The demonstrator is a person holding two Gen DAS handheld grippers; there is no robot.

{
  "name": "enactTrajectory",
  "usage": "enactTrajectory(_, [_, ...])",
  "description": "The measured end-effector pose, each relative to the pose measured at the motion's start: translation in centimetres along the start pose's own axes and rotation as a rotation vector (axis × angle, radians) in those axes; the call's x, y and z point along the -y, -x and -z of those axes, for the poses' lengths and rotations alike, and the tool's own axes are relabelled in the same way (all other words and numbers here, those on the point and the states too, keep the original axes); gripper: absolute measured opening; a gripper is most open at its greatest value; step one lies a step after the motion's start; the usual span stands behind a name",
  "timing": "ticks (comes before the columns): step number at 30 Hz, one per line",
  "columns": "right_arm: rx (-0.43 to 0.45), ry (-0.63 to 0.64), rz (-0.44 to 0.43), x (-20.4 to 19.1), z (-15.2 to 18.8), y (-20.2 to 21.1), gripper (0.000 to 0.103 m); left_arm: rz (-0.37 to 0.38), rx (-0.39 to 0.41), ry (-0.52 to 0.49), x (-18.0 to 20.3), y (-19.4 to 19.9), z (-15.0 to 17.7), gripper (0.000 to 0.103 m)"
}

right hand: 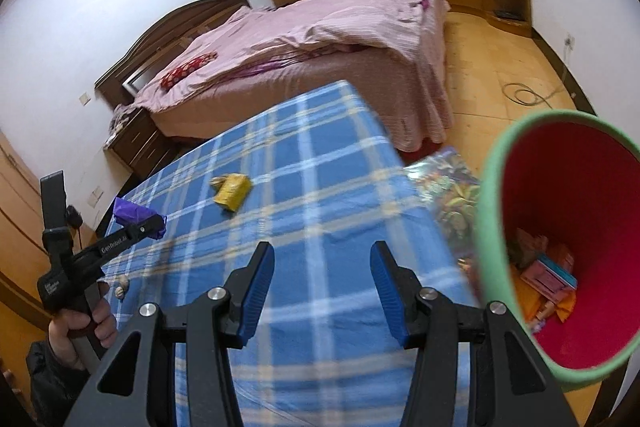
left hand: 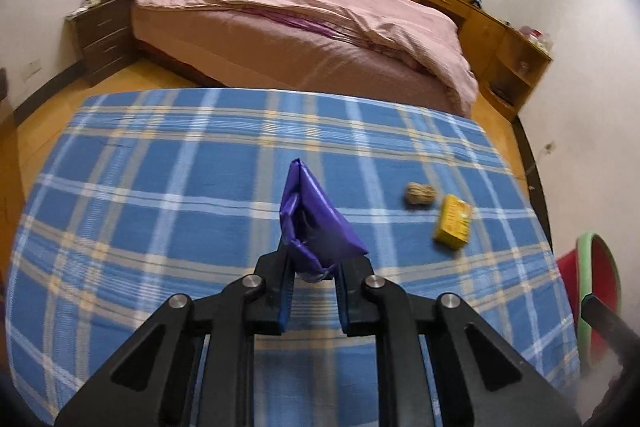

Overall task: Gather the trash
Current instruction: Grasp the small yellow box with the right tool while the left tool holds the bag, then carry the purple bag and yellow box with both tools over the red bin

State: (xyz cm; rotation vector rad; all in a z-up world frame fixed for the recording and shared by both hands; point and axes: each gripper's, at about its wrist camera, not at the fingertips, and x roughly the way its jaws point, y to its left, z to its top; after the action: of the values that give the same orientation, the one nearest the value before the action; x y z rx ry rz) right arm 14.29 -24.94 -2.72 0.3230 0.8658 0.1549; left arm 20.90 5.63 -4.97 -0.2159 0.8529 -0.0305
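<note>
My left gripper is shut on a crumpled purple wrapper and holds it above the blue plaid table. It also shows in the right wrist view at the left, with the purple wrapper in it. A peanut shell and a yellow box lie on the cloth to the right; the yellow box shows in the right wrist view too. My right gripper is open and empty above the table's near edge. A red bin with a green rim holds several scraps at the right.
The red bin stands off the table's right side. A pink bed lies beyond the table. A floral sheet shows between table and bin. Two small shells lie near the table's left edge. A cable lies on the floor.
</note>
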Motion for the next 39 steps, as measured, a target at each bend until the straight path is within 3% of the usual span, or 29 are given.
enactTrajectory(15, [-0.072, 0.067, 0.015, -7.9, -1.6, -8.8, 0.053, -0.118, 0.001, 0.092, -3.9, -1.5, -1.5, 0.017])
enactTrajectory(31, [-0.063, 0.097, 0.111, -10.5, -2.8, -13.2, 0.053, -0.114, -0.009, 0.107, -4.2, -2.3, -1.6, 0.017])
enactTrajectory(33, [-0.059, 0.104, 0.132, -10.4, -2.7, -13.1, 0.044, -0.112, -0.009, 0.104, -4.1, -2.4, -1.6, 0.017])
enactTrajectory(34, [-0.057, 0.109, 0.145, -10.3, -2.9, -13.3, 0.034, -0.111, -0.009, 0.104, -4.1, -2.3, -1.5, 0.017])
enactTrajectory(39, [-0.066, 0.1, 0.125, -9.6, -3.0, -12.9, 0.033, -0.105, -0.004, 0.1, -3.9, -2.0, -1.4, 0.017])
